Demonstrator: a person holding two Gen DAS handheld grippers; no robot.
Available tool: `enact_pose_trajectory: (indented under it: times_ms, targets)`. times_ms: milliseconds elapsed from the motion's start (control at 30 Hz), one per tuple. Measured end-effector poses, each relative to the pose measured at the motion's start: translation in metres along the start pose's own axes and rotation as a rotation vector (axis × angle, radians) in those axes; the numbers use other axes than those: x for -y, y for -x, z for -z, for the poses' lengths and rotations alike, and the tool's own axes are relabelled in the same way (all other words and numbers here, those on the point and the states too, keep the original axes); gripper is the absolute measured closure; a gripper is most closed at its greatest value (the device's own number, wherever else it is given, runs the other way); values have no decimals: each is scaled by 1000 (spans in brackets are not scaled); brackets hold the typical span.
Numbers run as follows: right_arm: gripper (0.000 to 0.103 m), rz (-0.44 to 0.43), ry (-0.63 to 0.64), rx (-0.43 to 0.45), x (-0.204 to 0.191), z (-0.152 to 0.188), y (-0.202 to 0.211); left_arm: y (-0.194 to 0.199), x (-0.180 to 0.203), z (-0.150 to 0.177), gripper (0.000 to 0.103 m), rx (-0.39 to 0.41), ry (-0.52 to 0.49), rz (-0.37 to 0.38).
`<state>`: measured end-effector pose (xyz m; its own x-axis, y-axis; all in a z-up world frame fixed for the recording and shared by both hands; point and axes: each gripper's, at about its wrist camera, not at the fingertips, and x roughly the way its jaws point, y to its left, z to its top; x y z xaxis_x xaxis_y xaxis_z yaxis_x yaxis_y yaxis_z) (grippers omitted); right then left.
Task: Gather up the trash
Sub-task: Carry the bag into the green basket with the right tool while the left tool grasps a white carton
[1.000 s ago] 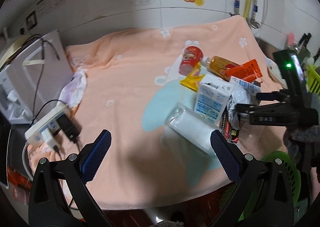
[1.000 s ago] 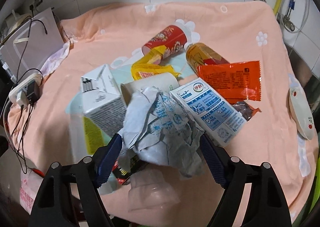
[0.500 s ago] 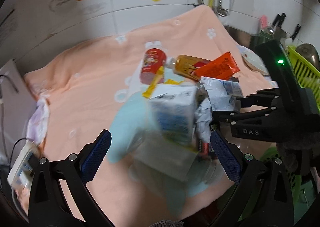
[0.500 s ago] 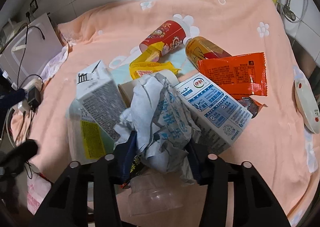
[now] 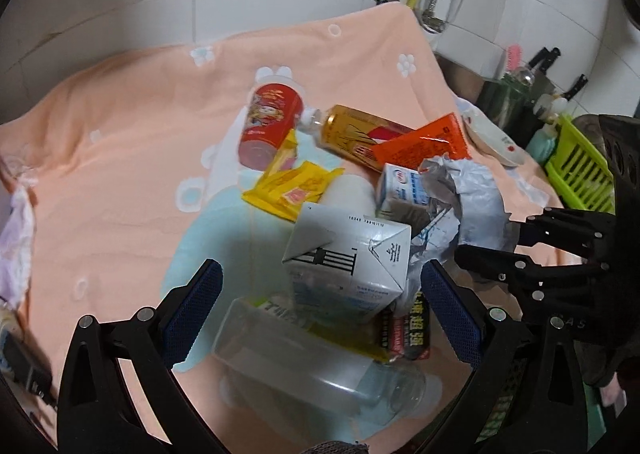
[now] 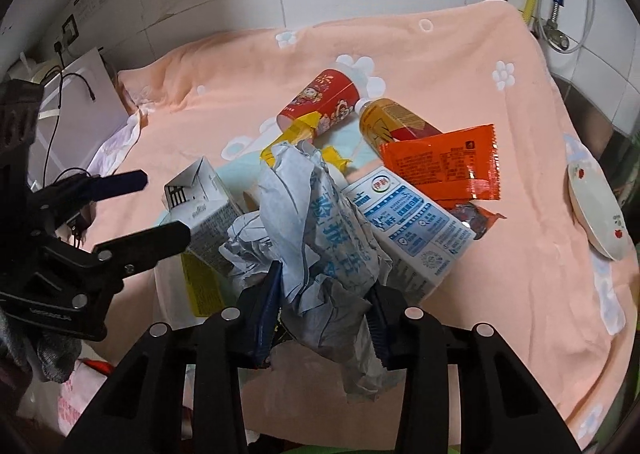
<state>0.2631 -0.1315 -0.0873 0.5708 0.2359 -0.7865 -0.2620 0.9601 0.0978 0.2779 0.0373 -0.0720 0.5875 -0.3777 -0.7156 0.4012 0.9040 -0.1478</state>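
Peach cloth [image 6: 460,66] spread beyond both tools carried the litter heap. Nearest the right gripper [image 6: 324,314], crumpled paper [image 6: 320,214] sat between closing jaws that pinched it for lifting. Below the spread-apart left gripper [image 5: 320,314], a clear bottle [image 5: 320,370] lay ungrasped.

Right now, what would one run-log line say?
right tool: closing on crumpled paper | left tool: open over carton | trash: on cloth

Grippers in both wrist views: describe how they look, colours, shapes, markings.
Left gripper: matte black plastic linkage arms with silver round rivets, fingers faced with blue knurled pads. Right gripper: same black build, silver rivets, blue pads; pale lettering is embossed on its body. Grey knitted fabric shows behind each.
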Motion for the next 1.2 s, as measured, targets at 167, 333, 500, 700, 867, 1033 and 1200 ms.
enact_pose_trajectory:
  times_ms: [167, 333, 500, 700, 867, 1033, 1200]
  targets:
    - [65, 11, -13, 11, 3, 1, 8, -12, 6, -1, 6, -13, -42, 23]
    - [65, 17, -32, 41, 7, -1, 22, -20, 9, -3, 8, -25, -62, 46]
    - [65, 26, -55, 63, 13, 0, 35, -26, 19, -3, 12, -28, -110, 41]
    - [65, 30, -74, 86, 15, 6, 50, -35, 26, -1, 32, -41, -136, 19]
    - [65, 34, -85, 107, 18, 16, 66, -32, 24, -1, 37, -22, -104, 2]
    - [65, 32, -99, 125, 22, 29, 81, -14, 32, -2, 37, 22, -107, -21]
    - [65, 24, -107, 145, 26, 44, 100, 13, 40, -4, 37, 64, -98, -31]
